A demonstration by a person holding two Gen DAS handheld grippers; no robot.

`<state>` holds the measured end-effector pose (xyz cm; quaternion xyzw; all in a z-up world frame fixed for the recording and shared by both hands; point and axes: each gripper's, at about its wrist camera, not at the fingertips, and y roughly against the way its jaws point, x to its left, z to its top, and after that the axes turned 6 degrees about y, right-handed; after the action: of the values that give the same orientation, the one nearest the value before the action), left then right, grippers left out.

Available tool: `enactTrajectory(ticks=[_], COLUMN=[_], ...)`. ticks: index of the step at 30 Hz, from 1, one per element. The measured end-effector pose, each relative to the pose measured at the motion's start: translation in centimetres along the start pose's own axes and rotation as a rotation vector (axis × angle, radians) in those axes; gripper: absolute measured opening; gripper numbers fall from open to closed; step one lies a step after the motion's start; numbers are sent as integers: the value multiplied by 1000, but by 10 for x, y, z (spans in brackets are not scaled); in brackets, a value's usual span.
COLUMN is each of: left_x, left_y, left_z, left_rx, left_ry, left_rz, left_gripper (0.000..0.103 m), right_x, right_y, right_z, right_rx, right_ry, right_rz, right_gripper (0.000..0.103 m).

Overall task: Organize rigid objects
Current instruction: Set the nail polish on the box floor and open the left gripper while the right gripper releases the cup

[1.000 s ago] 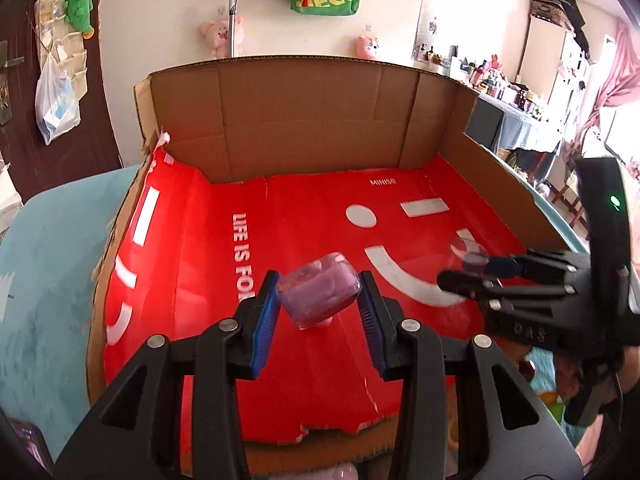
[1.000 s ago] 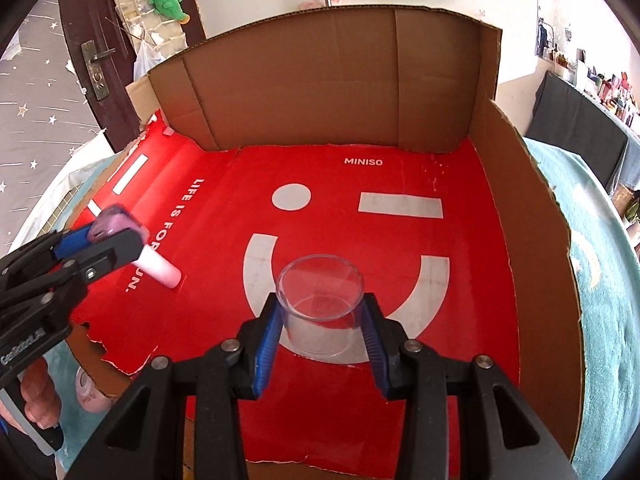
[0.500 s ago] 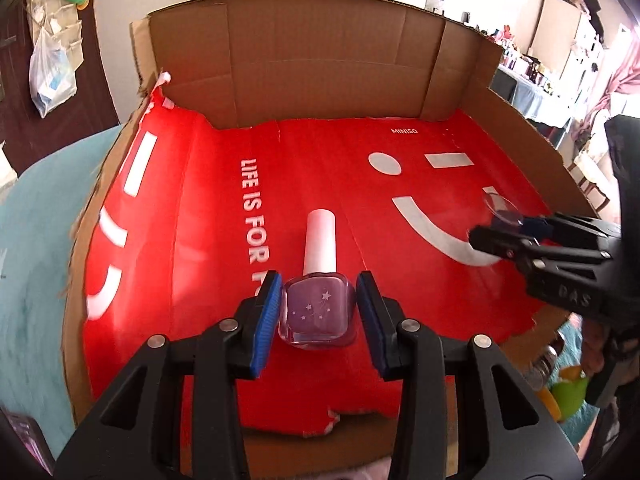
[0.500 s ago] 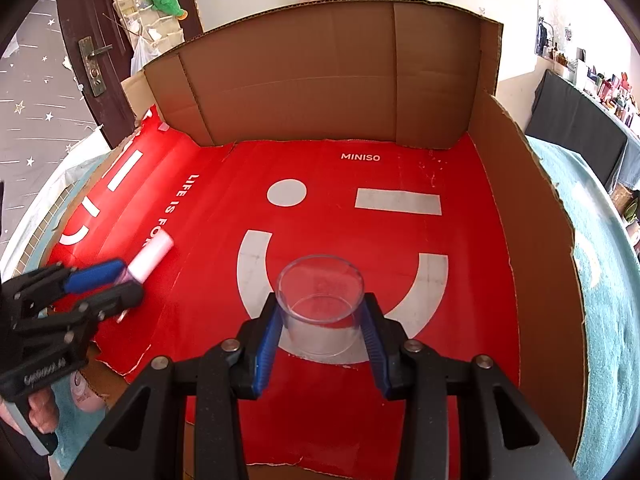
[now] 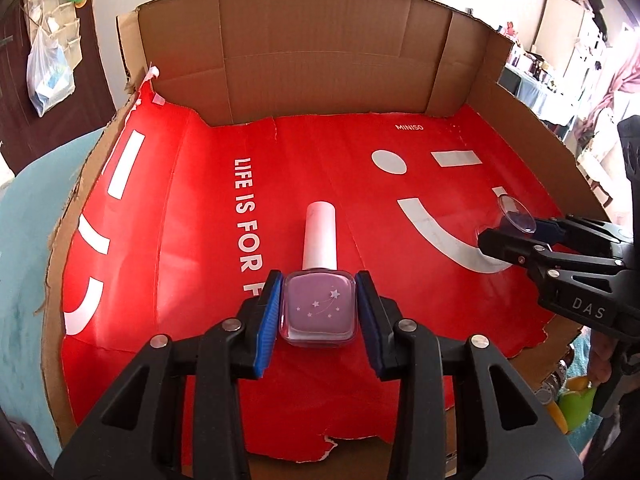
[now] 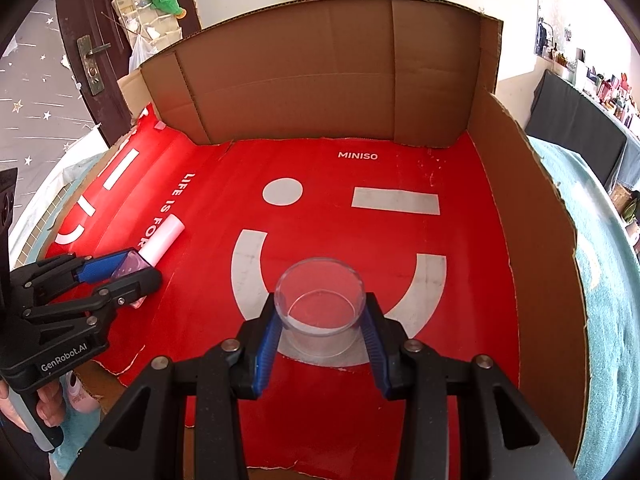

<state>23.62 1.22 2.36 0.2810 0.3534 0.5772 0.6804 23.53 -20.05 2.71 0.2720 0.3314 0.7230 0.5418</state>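
Left gripper (image 5: 318, 312) pinching nail polish bottle (image 5: 319, 310) low over red box floor (image 5: 200, 240), long axis pointing away, white cap (image 5: 319, 238) forward. Right gripper (image 6: 320, 312) clamping clear cup (image 6: 320, 304) on smile print.

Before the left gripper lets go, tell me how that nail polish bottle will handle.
The nail polish bottle looks like rigid glass, probably fragile if dropped. Its square flat sides suit the left gripper pads, so slipping seems unlikely. Lying flat on the red box floor, it likely won't roll.
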Motion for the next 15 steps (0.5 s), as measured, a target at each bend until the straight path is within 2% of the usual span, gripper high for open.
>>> enactTrajectory(ticks=[9, 10, 14, 15], left_x=[1, 0, -3, -3], left_y=[2, 3, 15, 19], left_z=[0, 0, 0, 0], left_rx=[-3, -7, -57, -69], left_ry=[4, 2, -7, -9], left_rz=[12, 17, 28, 27], left_gripper=[35, 37, 60, 61], right_x=[0, -1, -2, -2], right_y=[0, 0, -1, -1], right_z=[0, 0, 0, 0], right_rx=[0, 0, 3, 4], right_ry=[1, 0, -1, -1], right_rz=[3, 4, 8, 7], right_gripper=[42, 42, 42, 42])
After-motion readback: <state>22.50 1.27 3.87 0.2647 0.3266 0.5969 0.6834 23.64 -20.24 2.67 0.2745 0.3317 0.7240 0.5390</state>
